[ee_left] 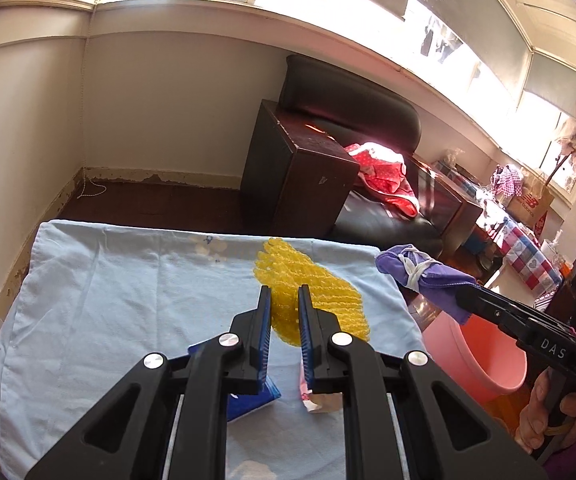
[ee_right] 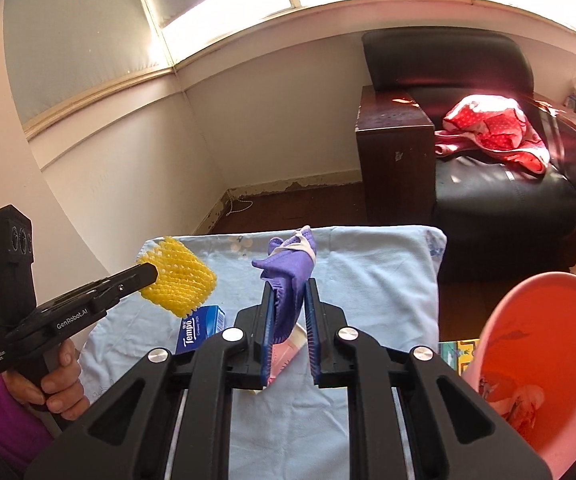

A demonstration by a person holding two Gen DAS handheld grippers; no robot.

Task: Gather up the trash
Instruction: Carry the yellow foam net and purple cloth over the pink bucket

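My left gripper (ee_left: 284, 292) is shut on a yellow foam fruit net (ee_left: 311, 288), held above the light-blue cloth (ee_left: 128, 280); it also shows in the right wrist view (ee_right: 150, 274) with the net (ee_right: 180, 280). My right gripper (ee_right: 291, 286) is shut on a purple cloth bundle tied with a white band (ee_right: 288, 264), also seen in the left wrist view (ee_left: 423, 276). A pink bin (ee_right: 547, 344) stands to the right of the table, with some trash inside (ee_right: 515, 404).
A blue Tempo tissue pack (ee_right: 202, 328) and a pink wrapper (ee_right: 284, 354) lie on the cloth under the grippers. A dark leather armchair (ee_right: 487, 168) with a red dotted garment (ee_right: 495, 128) stands behind. A cluttered side table (ee_left: 523, 240) is far right.
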